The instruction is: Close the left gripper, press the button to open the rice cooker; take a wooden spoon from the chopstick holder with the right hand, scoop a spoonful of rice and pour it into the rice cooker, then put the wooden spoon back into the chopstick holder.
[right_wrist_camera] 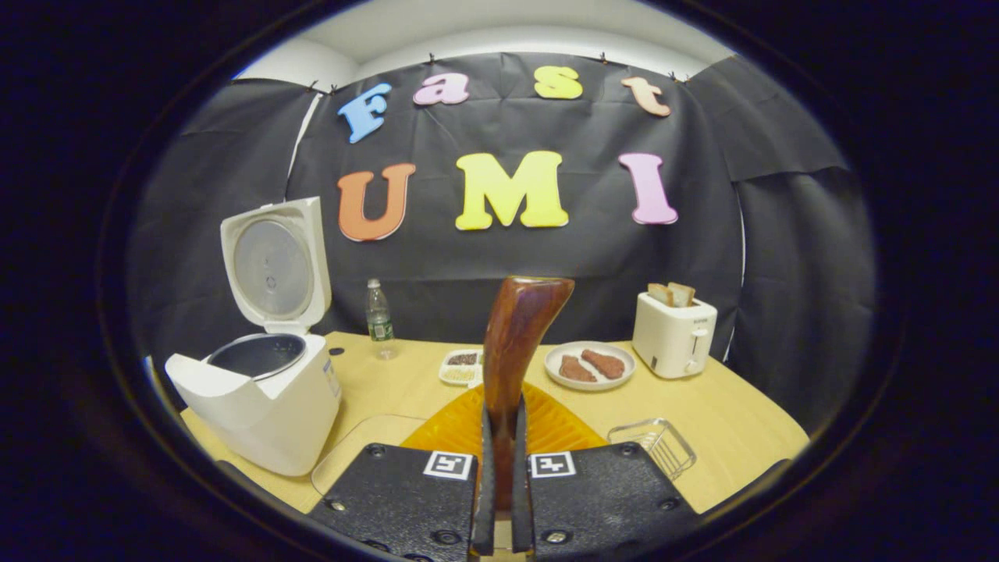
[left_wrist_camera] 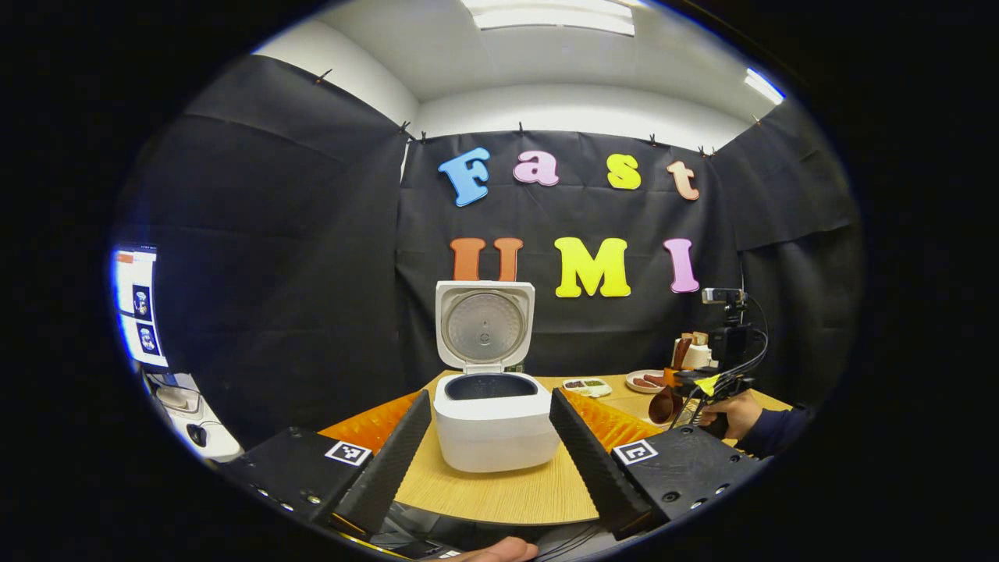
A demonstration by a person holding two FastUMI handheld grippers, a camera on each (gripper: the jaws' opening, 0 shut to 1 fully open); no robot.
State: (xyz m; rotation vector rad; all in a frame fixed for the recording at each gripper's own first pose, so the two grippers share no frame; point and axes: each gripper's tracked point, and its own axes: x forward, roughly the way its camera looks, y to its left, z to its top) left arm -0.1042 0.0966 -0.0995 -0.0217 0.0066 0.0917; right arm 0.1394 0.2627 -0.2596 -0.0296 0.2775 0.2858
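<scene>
The white rice cooker (left_wrist_camera: 495,425) stands open on the table, its lid (left_wrist_camera: 485,324) upright and its dark pot showing. My left gripper (left_wrist_camera: 492,460) hovers in front of it, open, with a finger on each side of the cooker body and apart from it. In the right gripper view, my right gripper (right_wrist_camera: 500,476) is shut on the handle of a brown wooden spoon (right_wrist_camera: 517,336), whose bowl points up and away. The cooker (right_wrist_camera: 261,406) sits to its left. I cannot tell whether the spoon holds rice. A hand (left_wrist_camera: 734,410) carries that gripper and spoon (left_wrist_camera: 663,406) at the right.
An orange mat (right_wrist_camera: 468,421) lies under the right gripper. A small wire holder (right_wrist_camera: 654,445) sits at the right front. Behind are a divided dish of grains (right_wrist_camera: 460,367), a plate of meat (right_wrist_camera: 589,365), a toaster (right_wrist_camera: 673,334) and a water bottle (right_wrist_camera: 378,316).
</scene>
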